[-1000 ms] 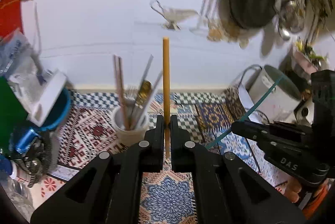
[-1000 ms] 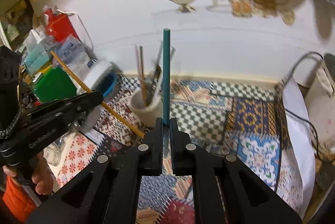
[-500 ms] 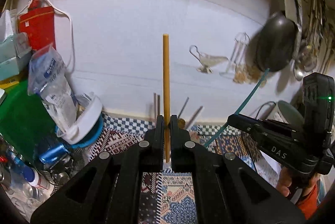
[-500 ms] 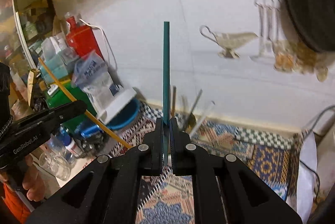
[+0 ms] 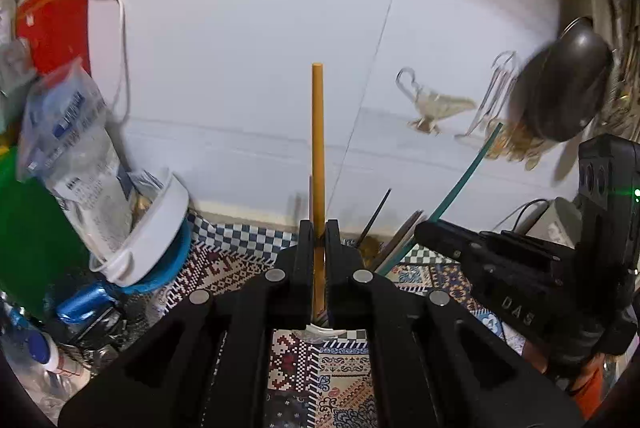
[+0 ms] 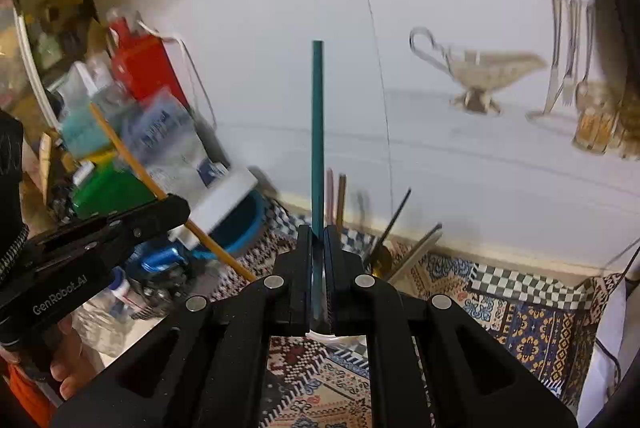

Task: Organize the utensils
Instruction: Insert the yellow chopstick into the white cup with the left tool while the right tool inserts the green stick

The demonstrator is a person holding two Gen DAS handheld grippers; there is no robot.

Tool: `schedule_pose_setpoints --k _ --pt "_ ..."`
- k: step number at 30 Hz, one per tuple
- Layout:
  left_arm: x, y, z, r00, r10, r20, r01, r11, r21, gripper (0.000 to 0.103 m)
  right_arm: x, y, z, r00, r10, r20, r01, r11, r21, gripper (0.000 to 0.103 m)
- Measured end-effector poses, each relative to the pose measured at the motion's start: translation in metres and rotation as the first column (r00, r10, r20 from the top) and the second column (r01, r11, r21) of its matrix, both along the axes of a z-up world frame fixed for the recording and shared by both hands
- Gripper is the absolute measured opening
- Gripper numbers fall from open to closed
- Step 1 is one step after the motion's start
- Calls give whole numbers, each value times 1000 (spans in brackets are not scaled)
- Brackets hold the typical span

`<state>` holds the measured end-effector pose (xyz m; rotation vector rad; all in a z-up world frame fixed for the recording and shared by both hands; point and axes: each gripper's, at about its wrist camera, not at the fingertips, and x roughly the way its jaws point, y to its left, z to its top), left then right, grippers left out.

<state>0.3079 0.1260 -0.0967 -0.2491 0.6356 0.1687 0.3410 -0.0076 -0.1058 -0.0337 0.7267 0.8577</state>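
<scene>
My left gripper [image 5: 319, 228] is shut on an orange stick [image 5: 317, 148] that points straight up from its jaws. My right gripper [image 6: 318, 232] is shut on a teal stick [image 6: 317, 132], also upright. Each gripper shows in the other's view: the right one [image 5: 424, 228] with the teal stick [image 5: 464, 180], the left one [image 6: 180, 206] with the orange stick [image 6: 132, 160]. The white utensil cup [image 5: 320, 329] sits just beyond and below both grippers, mostly hidden behind the jaws. Chopsticks [image 6: 340, 196] and metal utensils [image 6: 416, 252] stick out of it.
A patterned cloth [image 6: 520, 316] covers the counter. At the left are a blue bowl with a white lid [image 5: 160, 248], bags, a green box [image 6: 108, 188] and a red carton [image 5: 56, 20]. A white wall with a gravy boat [image 6: 484, 72] is behind; a dark pan [image 5: 560, 88] hangs right.
Both grippers, each still holding its stick, have moved lower and closer to the cup, and the left one has shifted left. The cup's utensils now rise just past the jaws.
</scene>
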Motion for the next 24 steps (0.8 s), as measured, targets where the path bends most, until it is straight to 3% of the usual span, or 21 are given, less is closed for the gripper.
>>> schedule_pose_setpoints --k 13,21,24 --pt "40 7 -81 984 -8 -177 2 999 -34 3 13 22 -62 992 23 -124 -37 993 -114 6" --pt "34 6 -83 979 -8 -204 -3 999 -54 4 12 22 -61 990 26 -141 -47 988 -150 8" --pt "25 3 -69 984 -7 -180 -2 999 -47 6 7 13 -51 992 22 -127 -39 990 -138 16"
